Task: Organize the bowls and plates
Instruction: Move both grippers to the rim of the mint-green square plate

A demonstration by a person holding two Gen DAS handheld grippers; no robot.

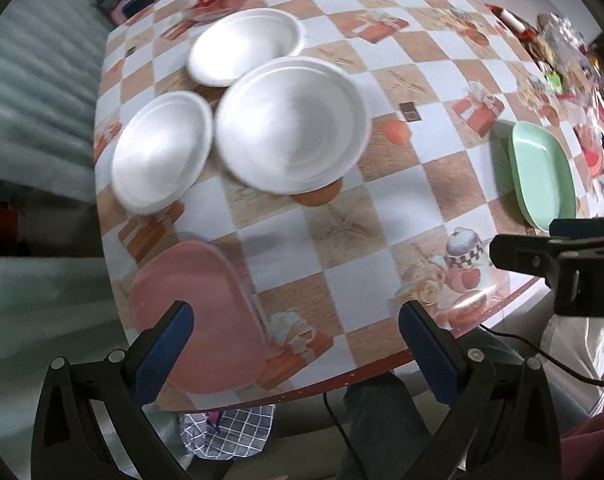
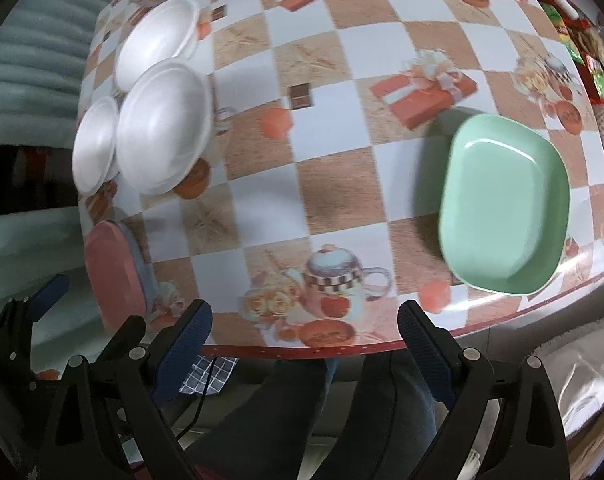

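Observation:
Three white foam dishes cluster at the table's left: a large bowl (image 1: 292,124) (image 2: 164,124), a smaller one (image 1: 162,158) (image 2: 95,144) to its left, and a third (image 1: 246,46) (image 2: 158,42) behind. A pink plate (image 1: 198,320) (image 2: 112,274) lies at the near left edge. A green rectangular plate (image 2: 503,204) (image 1: 541,174) lies at the right. My left gripper (image 1: 296,312) hangs open over the near edge, its left finger above the pink plate. My right gripper (image 2: 303,314) is open at the front edge, left of the green plate, holding nothing.
The round table (image 2: 333,168) wears a checkered orange and white cloth with a red rim. Snack packets (image 2: 589,44) crowd the far right. A glass dish (image 1: 212,0) stands behind the white bowls. A person's legs (image 2: 302,408) and a checked cloth (image 1: 230,428) sit below the edge.

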